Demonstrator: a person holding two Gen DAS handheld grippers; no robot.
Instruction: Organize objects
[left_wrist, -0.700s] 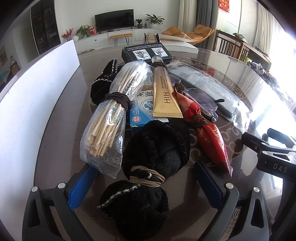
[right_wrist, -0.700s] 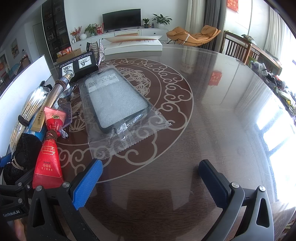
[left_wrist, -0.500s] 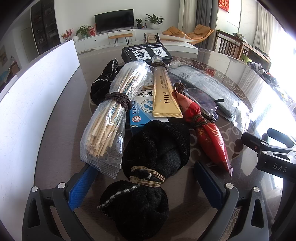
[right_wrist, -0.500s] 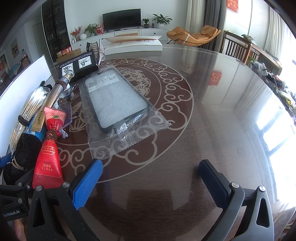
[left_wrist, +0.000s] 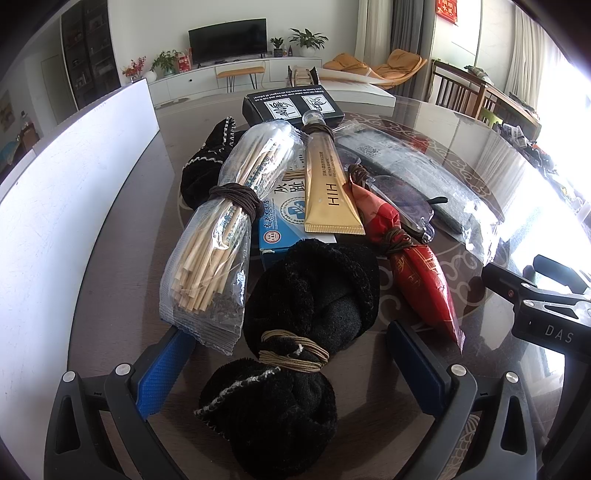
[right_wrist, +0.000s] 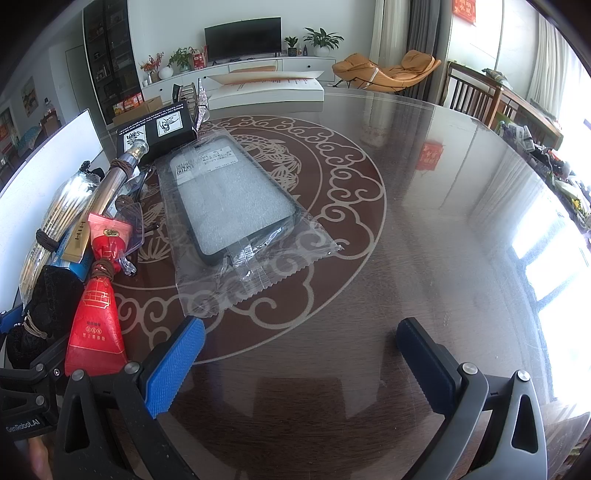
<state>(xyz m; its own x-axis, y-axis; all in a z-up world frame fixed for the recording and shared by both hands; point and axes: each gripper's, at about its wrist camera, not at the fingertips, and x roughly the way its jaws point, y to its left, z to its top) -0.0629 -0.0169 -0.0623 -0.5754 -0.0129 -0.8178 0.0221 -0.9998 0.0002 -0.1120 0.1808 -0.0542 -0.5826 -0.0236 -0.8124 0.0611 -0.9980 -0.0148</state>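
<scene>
Two grippers I run over a glossy dark table (right_wrist: 424, 229) with a pale scroll pattern; a television and orange lounge chairs stand beyond. A white board (left_wrist: 74, 192) borders the clutter's left side. My left gripper (left_wrist: 291, 373) is spread wide, the black sock bundle (left_wrist: 295, 354) lying between its fingers, untouched. My right gripper (right_wrist: 299, 365) gapes over bare tabletop, the bagged phone case (right_wrist: 232, 206) just ahead and leftward.
</scene>
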